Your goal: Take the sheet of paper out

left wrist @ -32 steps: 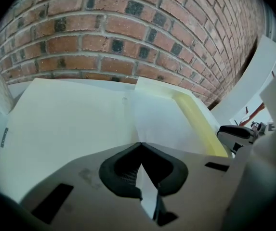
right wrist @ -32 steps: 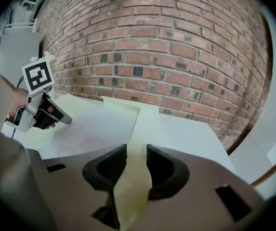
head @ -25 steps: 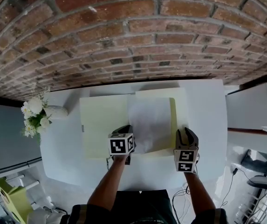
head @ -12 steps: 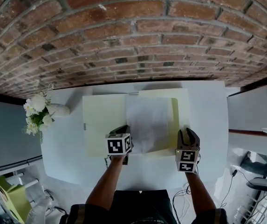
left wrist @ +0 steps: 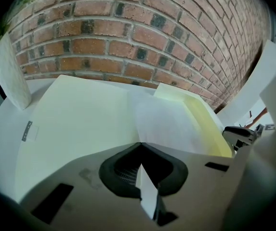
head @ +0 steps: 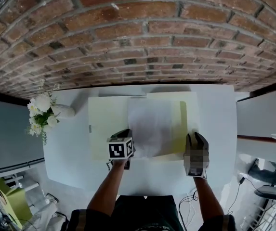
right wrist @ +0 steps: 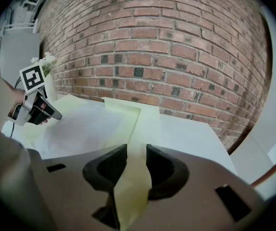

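Sliding leftward since earlier, left gripper point(head: 124, 134) pinching sheet of paper point(head: 150, 126), right gripper point(head: 196, 136) clamping folder point(head: 104, 129) (yellow) edge.

Head view: from high above, looking steeply down on a white surface point(head: 215, 119) against a brick wall point(head: 138, 37). Left gripper view and right gripper view: low and close, along their own jaws, facing that wall. All three share the yellow folder point(head: 104, 129) and sheet of paper point(head: 150, 129); the right also catches the left gripper point(right wrist: 56, 114).
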Motion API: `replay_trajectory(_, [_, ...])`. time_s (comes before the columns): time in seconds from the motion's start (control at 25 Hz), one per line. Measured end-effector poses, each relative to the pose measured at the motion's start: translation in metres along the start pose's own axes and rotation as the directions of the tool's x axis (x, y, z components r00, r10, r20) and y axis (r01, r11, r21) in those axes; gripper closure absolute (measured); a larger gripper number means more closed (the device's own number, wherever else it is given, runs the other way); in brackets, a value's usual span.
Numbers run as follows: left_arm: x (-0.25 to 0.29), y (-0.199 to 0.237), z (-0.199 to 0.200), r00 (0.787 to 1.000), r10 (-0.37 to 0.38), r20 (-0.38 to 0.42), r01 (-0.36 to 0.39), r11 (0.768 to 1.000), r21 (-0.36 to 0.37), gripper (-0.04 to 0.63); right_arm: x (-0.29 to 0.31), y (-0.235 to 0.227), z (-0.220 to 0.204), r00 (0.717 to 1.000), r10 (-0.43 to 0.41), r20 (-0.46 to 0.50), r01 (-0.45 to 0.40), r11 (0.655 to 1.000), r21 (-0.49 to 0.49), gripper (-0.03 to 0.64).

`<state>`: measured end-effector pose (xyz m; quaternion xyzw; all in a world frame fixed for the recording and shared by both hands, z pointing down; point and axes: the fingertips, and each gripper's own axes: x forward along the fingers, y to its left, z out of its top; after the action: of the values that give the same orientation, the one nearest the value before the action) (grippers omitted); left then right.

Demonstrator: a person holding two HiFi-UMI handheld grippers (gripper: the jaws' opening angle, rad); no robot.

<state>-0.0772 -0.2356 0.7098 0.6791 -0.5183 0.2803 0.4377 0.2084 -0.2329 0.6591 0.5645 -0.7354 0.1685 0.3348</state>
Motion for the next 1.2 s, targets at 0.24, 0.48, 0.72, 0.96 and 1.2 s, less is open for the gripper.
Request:
replay_trajectory(0.24, [-0.011, 0.014, 0.0, 1.0, 0.023, 0.015, -0.023, 1.0, 0.004, 0.586, -0.004, -0.001, 0.005, 1.0, 0.01, 0.02, -0.01, 1.0, 0.015, 0.437])
replay_trajectory(0.48, [-0.027, 0.031, 0.0, 0.998, 0.053, 0.033, -0.053, 0.999, 0.002, 0.586, -0.017, 0.005, 0.018, 0.997, -0.009, 0.075, 0.009, 1.0, -0.002, 0.446])
replay_trajectory(0.72, [-0.043, 0.049, 0.003, 0.995, 0.074, 0.065, -0.075, 0.997, 0.007, 0.586, -0.024, 0.017, 0.027, 0.996, 0.023, 0.09, -0.024, 1.0, 0.007, 0.48])
replay_trajectory(0.96, [-0.058, 0.064, 0.008, 0.991, 0.096, 0.094, -0.099, 0.995, 0.026, 0.586, -0.029, 0.033, 0.038, 0.993, 0.057, 0.104, -0.058, 0.998, -0.001, 0.506])
replay_trajectory(1.2, [-0.079, 0.06, 0.021, 0.978, 0.112, 0.178, -0.134, 0.984, 0.115, 0.586, -0.035, 0.05, 0.046, 0.99, 0.076, 0.119, -0.076, 0.997, -0.003, 0.508])
